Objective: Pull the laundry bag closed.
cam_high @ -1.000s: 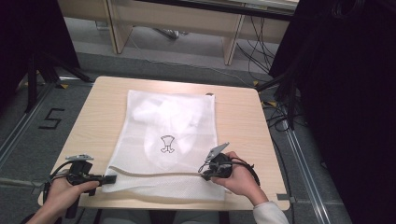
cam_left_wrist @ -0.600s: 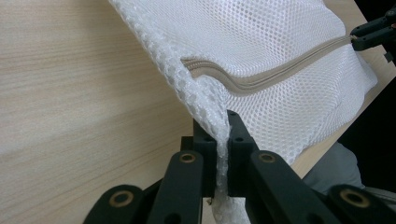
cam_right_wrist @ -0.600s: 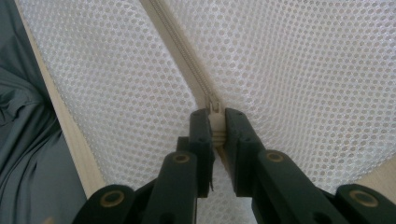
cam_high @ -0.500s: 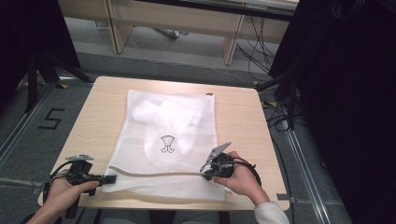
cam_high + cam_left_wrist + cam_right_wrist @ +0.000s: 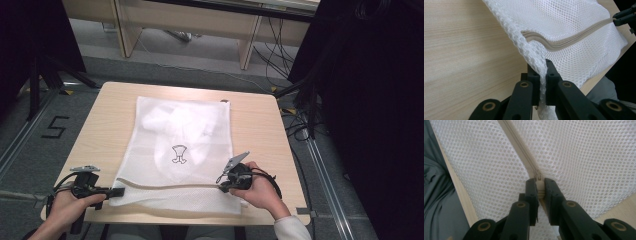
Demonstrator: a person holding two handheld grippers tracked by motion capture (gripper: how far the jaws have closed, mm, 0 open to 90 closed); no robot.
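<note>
A white mesh laundry bag lies flat on the wooden table, with white cloth and a small printed mark inside. A beige zipper runs across its near end. My left gripper is shut on the bag's near left corner, pinching the mesh between its jaws. My right gripper is shut on the zipper pull at the right end of the zipper. In the left gripper view the right gripper shows at the far end of the zipper.
The bag's near edge lies close to the table's front edge. Bare wood lies left and right of the bag. Beyond the table stand desk legs, cables and dark curtains. A person's grey trousers show below the table edge.
</note>
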